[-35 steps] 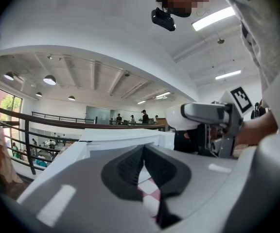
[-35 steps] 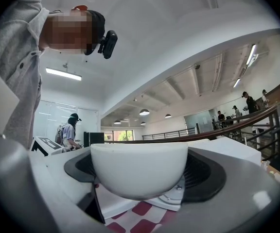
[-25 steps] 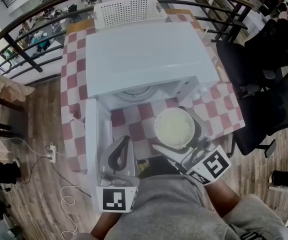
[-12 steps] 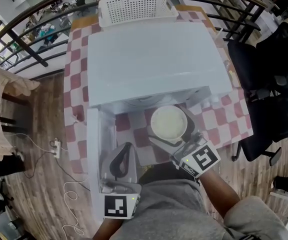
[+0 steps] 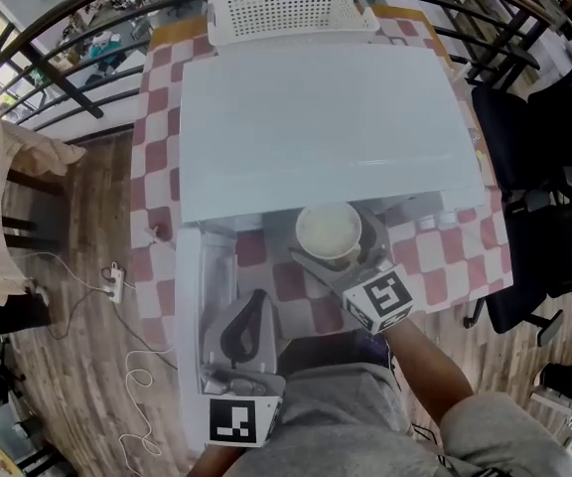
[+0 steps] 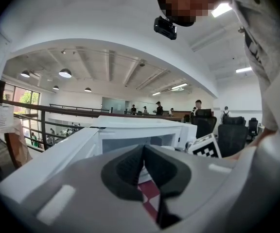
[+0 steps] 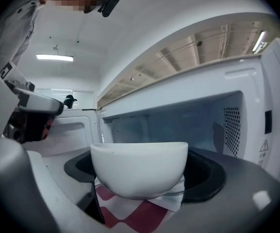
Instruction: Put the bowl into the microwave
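A white bowl (image 5: 326,227) hangs at the mouth of the white microwave (image 5: 316,117), its far rim just under the top's front edge. My right gripper (image 5: 339,250) is shut on it, one jaw on each side. In the right gripper view the bowl (image 7: 139,166) is upright, above the checked cloth, in front of the open cavity (image 7: 179,125). My left gripper (image 5: 255,301) is shut and holds nothing; it hovers by the open door (image 5: 189,306), its jaws (image 6: 143,155) pointing at the microwave.
A white perforated basket (image 5: 291,6) stands behind the microwave on the red-checked table (image 5: 157,157). The door swings out at the left. Black office chairs (image 5: 544,167) stand to the right, a railing runs behind, and a cable lies on the wooden floor (image 5: 97,296).
My right gripper has carried the bowl away from me, up to the microwave's opening. The left gripper has stayed by the door.
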{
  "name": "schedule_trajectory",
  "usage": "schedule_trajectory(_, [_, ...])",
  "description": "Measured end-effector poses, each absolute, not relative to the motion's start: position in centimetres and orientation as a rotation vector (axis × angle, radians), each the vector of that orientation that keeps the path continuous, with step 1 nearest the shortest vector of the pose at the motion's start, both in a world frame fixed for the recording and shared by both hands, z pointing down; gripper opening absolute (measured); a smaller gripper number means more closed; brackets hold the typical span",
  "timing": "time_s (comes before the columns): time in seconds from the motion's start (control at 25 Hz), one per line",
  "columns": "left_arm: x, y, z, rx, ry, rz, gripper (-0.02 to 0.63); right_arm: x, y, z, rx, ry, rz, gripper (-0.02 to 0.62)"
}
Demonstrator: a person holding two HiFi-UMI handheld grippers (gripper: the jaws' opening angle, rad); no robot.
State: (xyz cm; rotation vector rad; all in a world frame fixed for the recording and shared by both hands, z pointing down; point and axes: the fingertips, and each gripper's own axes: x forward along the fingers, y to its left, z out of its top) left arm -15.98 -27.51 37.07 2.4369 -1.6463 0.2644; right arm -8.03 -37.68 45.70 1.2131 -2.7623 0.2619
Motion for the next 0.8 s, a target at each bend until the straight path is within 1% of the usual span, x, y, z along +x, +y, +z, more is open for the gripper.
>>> schedule_trajectory(0.36, [-16.4, -28.5, 37.2, 2.400, -1.678, 0.254, 0.011, -9.2, -43.5, 49.9, 1.326, -2.619, 0.288, 0.518])
schedule_trajectory(0.64, [-16.8, -29.5, 37.4, 2.359, -1.683, 0.242, 0.011, -10.3, -46.0, 52.0, 1.328, -2.507, 0.305, 0.518])
schedule_trajectory(0.8, [-16.8, -29.3, 37.4, 2.363, -1.677, 0.249, 0.011, -9.9, -46.9, 52.9, 1.369, -2.429, 0.256, 0.518])
